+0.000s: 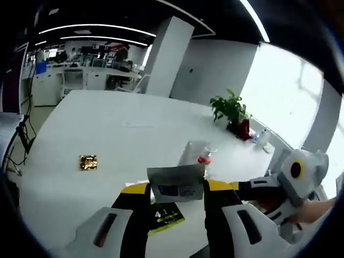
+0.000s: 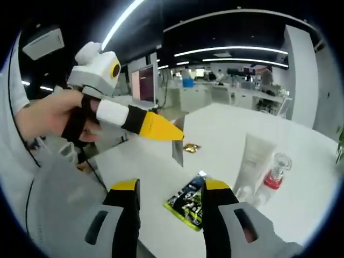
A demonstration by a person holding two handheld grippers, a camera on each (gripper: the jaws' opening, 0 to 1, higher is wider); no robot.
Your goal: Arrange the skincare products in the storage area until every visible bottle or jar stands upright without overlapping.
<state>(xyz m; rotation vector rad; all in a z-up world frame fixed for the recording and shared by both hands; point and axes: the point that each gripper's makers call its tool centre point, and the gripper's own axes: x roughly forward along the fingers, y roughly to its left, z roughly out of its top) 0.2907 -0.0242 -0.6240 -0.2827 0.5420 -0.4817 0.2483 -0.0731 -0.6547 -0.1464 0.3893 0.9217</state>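
Observation:
My left gripper [image 1: 176, 188] is shut on a flat grey sachet [image 1: 177, 181], which it holds by its side edges, lifted off the white table [image 1: 107, 129]. In the right gripper view the left gripper [image 2: 174, 134] comes in from the left in a person's hand, with the sachet [image 2: 178, 146] edge-on under its yellow tip. My right gripper [image 2: 171, 187] stands open over the table edge with nothing between its jaws; it shows as well [image 1: 244, 188] from the right. A green-black sachet [image 2: 188, 207] lies flat. A white tube [image 2: 255, 158] and a clear red-capped bottle [image 2: 274, 174] stand behind it.
A gold packet [image 1: 88, 162] lies alone on the table to the left. A potted plant [image 1: 231, 107] and a clear bottle [image 1: 263, 137] stand at the far right edge. Office desks and a white pillar [image 1: 166, 54] lie beyond.

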